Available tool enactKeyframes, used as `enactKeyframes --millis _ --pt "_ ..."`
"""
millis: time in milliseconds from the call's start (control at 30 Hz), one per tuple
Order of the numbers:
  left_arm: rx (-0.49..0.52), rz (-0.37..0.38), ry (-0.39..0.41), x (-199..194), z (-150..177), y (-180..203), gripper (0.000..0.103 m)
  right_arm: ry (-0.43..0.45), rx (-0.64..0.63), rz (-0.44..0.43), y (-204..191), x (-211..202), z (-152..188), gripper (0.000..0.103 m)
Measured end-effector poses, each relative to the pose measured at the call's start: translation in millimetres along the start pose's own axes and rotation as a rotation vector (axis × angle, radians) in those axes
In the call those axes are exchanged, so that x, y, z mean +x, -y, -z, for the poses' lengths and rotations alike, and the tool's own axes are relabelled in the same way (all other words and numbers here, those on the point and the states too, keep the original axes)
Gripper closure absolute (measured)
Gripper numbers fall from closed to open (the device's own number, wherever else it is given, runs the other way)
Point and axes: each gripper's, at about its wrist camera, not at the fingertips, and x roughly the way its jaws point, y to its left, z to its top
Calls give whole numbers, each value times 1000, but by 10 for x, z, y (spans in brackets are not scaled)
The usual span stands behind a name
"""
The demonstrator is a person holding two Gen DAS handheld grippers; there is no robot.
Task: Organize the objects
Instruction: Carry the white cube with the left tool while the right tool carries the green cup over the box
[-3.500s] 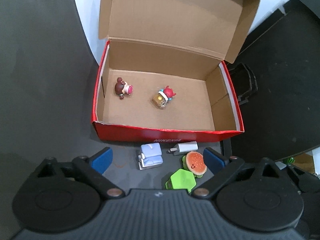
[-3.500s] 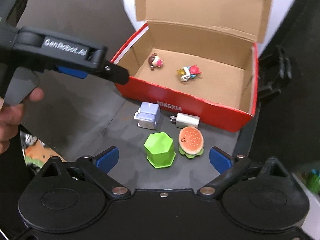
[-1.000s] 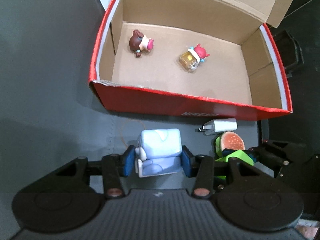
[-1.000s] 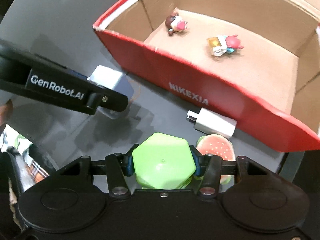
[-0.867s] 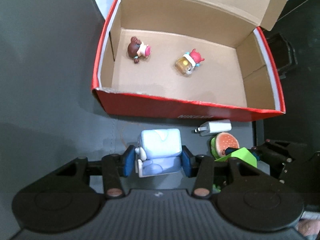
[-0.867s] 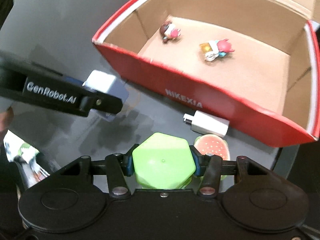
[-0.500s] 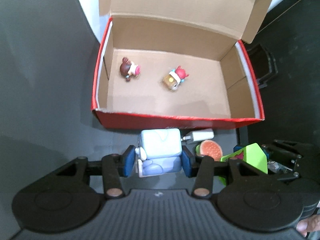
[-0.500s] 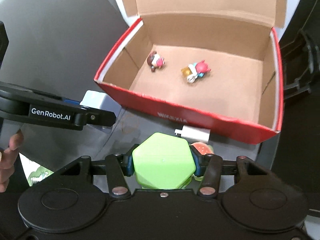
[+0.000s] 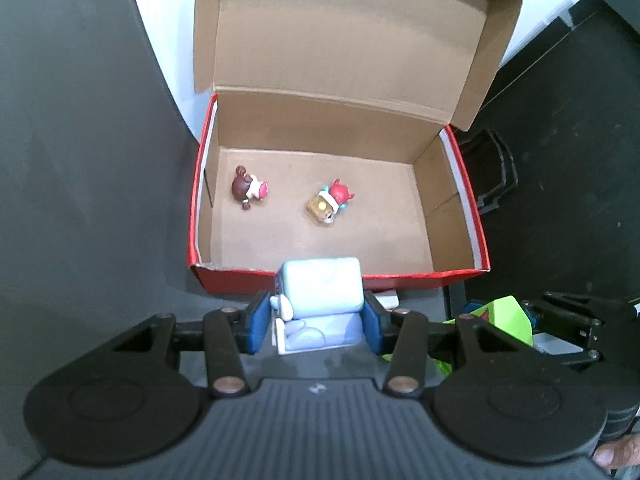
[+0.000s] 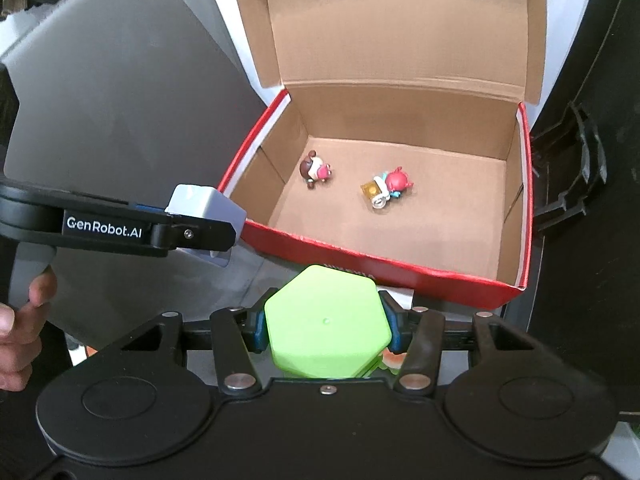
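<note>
My left gripper (image 9: pixel 316 322) is shut on a pale blue block toy (image 9: pixel 320 292), held in the air just in front of the red shoebox (image 9: pixel 340 280). My right gripper (image 10: pixel 326 326) is shut on a green hexagonal cup (image 10: pixel 326 320), also lifted, near the box's front wall (image 10: pixel 380 264). The open box holds two small figures: a brown-haired one (image 9: pixel 248 191) at the left and a red-and-yellow one (image 9: pixel 330 202) in the middle. The blue toy also shows in the right wrist view (image 10: pixel 206 208).
A white charger (image 9: pixel 386 300) and a burger toy (image 10: pixel 392 360) lie on the dark table in front of the box, mostly hidden. The box lid (image 9: pixel 352 40) stands open at the back. A black rack (image 9: pixel 492 176) sits to the right of the box.
Both grippers have risen with their toys off the table and drawn back, so the box now looks smaller and farther. The charger and burger stayed on the table.
</note>
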Motion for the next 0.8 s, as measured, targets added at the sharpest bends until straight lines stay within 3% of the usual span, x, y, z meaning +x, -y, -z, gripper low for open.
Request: enactKeyframes --millis 433,800 --pt "99 13 77 -264 -314 116 57 95 61 18 53 -236 -225 52" --pt "103 13 110 -205 -627 137 57 182 153 54 310 -296 -433 52"
